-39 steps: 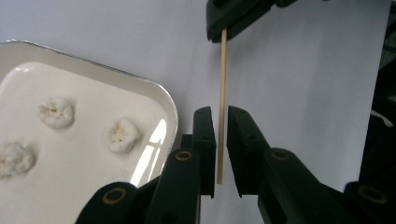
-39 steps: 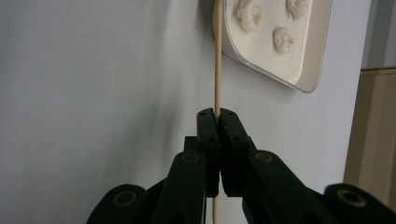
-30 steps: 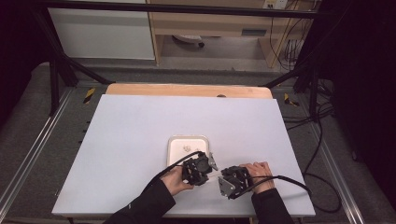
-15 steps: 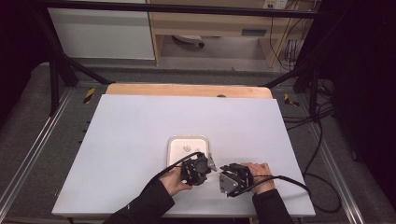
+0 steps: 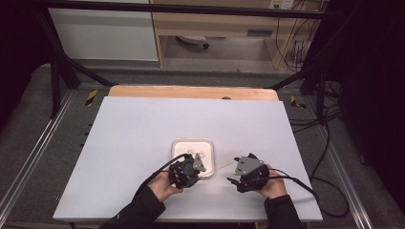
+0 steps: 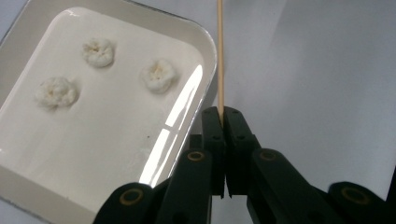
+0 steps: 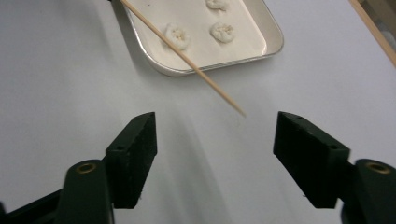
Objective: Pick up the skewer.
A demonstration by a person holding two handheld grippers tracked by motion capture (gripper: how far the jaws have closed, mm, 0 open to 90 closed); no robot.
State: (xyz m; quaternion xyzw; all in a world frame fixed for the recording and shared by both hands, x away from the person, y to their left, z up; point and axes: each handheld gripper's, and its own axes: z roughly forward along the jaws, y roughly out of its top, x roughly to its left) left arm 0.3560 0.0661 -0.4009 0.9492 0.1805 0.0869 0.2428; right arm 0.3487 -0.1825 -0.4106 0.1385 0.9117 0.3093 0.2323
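Observation:
A thin wooden skewer point(image 6: 220, 56) sticks out of my left gripper point(image 6: 221, 114), whose jaws are shut on its near end. It runs past the rim of a small white tray point(image 6: 208, 51) that holds three round white slices point(image 6: 159, 74). In the high view the left gripper point(image 5: 199, 171) sits at the tray's point(image 5: 176, 143) front edge, with the skewer point(image 5: 220, 167) pointing right. My right gripper point(image 7: 215, 135) has just been opening and stands open; the skewer's free tip point(image 7: 240, 112) lies just ahead of its jaws, with nothing between them. In the high view the right gripper point(image 5: 233, 174) is right of the skewer.
The white tabletop point(image 5: 143, 124) spreads wide around the tray. A wooden strip point(image 5: 191, 91) borders its far edge. Black cables point(image 5: 296, 183) trail from the grippers toward the right. Dark frame bars point(image 5: 57, 67) and a shelf stand beyond the table.
The right gripper's jaws have opened off the skewer and it has drawn back to the right. The left gripper has shifted left, still shut on the skewer.

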